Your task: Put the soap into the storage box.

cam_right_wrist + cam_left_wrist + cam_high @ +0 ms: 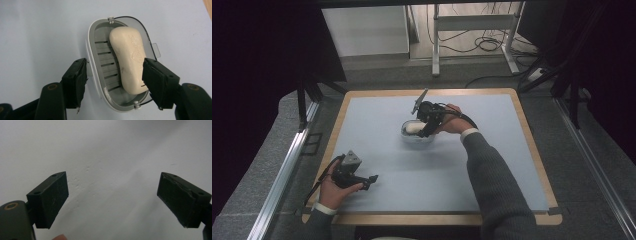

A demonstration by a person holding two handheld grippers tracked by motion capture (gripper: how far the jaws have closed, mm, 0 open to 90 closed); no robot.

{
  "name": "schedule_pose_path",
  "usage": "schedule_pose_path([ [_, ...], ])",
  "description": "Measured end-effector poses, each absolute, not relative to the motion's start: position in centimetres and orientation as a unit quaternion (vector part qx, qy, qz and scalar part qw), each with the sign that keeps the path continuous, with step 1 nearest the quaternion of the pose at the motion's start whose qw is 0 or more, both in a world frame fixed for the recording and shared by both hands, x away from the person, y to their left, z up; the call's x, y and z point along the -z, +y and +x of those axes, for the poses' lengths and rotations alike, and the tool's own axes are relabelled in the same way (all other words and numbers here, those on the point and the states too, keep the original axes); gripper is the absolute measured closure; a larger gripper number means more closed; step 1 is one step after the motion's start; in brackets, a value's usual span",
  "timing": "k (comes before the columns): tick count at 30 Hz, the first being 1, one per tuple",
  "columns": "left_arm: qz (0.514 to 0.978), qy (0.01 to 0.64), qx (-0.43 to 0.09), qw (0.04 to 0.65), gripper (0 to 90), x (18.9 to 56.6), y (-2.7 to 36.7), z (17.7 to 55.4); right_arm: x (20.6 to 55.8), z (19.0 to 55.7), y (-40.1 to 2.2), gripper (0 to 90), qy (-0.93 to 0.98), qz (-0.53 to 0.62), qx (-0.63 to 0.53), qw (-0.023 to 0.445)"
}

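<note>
One bar of soap lies in its dish near the bench's middle, my right gripper half open around both, ready to lift away, while my left gripper waits wide.

The person is wearing a dark grey ribbed sleeve with white cuffs showing; black cables are trailing from both black grippers.

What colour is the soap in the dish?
Cream, off-white soap in a grey slatted dish; clearest in the right gripper view.
</note>
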State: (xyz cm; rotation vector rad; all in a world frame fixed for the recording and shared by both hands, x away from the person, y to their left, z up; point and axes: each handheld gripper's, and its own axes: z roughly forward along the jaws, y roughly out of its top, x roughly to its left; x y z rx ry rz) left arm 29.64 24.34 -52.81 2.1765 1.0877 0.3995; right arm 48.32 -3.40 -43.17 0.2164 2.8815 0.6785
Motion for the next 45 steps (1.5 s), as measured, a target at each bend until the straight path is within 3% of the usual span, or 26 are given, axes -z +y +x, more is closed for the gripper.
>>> schedule_pose_path([
  [19,0.830,0.420,-0.152,0.335,10.6,52.9,24.2,29.6,42.2,45.2,-10.6,33.3,0.926,0.146,-0.331,0.111],
  [45,0.828,0.416,-0.170,0.334,10.7,52.4,23.6,29.5,47.5,36.5,-23.7,30.9,0.866,0.279,-0.387,0.149],
])
